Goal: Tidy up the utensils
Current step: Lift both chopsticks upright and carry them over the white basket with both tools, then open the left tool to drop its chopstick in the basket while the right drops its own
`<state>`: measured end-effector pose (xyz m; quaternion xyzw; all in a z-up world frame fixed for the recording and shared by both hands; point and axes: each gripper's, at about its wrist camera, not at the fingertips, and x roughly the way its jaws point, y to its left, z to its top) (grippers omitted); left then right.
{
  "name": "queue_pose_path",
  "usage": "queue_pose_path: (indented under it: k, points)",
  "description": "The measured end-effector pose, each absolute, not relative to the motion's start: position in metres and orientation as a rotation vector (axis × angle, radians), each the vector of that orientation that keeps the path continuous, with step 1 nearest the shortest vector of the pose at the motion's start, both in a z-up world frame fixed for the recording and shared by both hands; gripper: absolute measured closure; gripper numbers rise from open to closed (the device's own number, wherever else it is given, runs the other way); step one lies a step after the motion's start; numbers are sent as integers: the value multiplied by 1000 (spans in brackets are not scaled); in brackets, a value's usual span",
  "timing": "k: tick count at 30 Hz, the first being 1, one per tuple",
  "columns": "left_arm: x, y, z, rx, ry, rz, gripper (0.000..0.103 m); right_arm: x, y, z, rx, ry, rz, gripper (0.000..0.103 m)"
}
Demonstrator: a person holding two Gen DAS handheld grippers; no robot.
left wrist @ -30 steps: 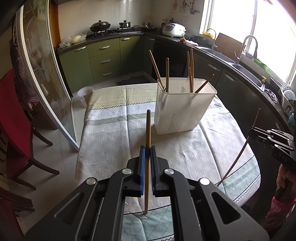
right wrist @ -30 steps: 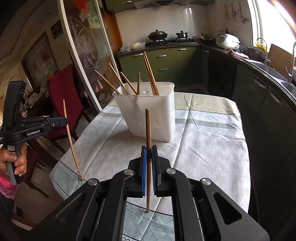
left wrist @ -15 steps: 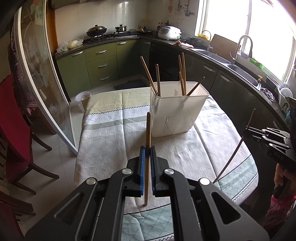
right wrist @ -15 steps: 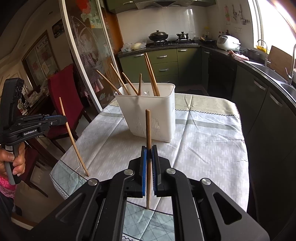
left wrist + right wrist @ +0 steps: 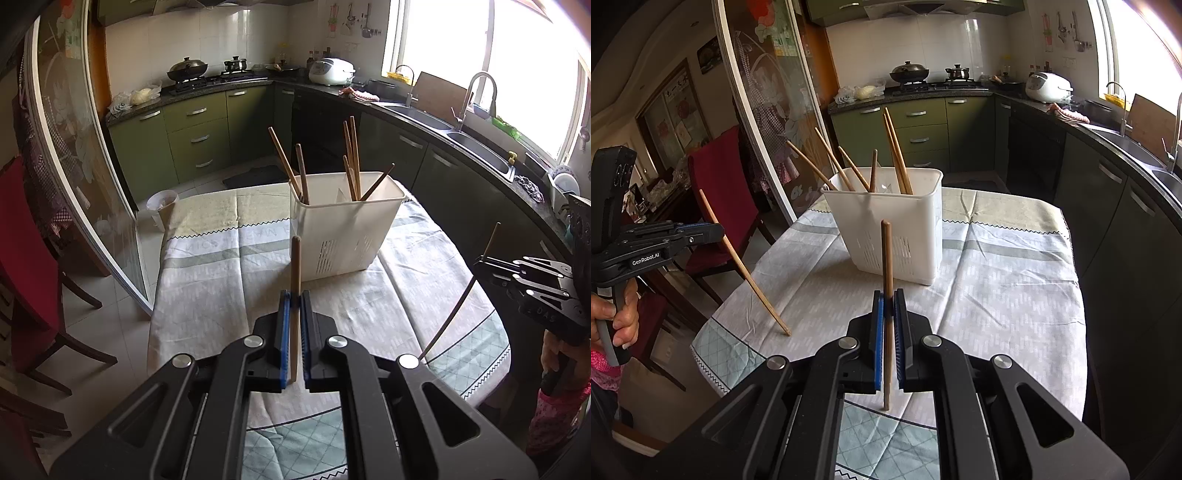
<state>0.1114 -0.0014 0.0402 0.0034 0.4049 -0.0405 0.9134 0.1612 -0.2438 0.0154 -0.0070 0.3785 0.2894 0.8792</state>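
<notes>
A white slotted utensil holder [image 5: 343, 229] stands on the clothed table [image 5: 221, 288] with several wooden chopsticks in it; it also shows in the right wrist view [image 5: 886, 229]. My left gripper [image 5: 294, 299] is shut on an upright chopstick [image 5: 295, 266], short of the holder. My right gripper [image 5: 888, 299] is shut on another upright chopstick [image 5: 886, 258], also short of the holder. Each gripper shows in the other's view: the right one [image 5: 484, 262] at the right edge, the left one [image 5: 713, 230] at the left edge, each holding its chopstick tilted above the table.
Kitchen counters with a sink [image 5: 476, 147] run along the right and back. A glass sliding door [image 5: 74, 166] and red chairs [image 5: 26, 240] stand left of the table. A small white bin [image 5: 160, 206] sits on the floor beyond the table.
Both grippers have risen and drawn back a little with their chopsticks still held. The holder sits lower and farther in the views.
</notes>
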Motion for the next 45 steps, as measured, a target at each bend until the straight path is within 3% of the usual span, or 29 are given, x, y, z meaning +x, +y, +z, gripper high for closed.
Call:
queue_pose_path:
  k: [13, 26, 34, 42, 45]
  points:
    - [129, -16, 111, -8, 725, -149, 97, 161, -246, 53, -34, 712, 610, 97]
    - [183, -39, 187, 3, 573, -130, 97, 167, -263, 46, -7, 722, 597, 97]
    - [219, -45, 175, 10, 561, -96, 97, 168, -275, 47, 9, 719, 584, 97]
    - [247, -40, 118, -6, 698, -104, 97, 170, -278, 58, 23, 700, 580, 97]
    - [250, -35, 101, -13, 730, -105, 87, 173, -275, 68, 23, 681, 583, 97]
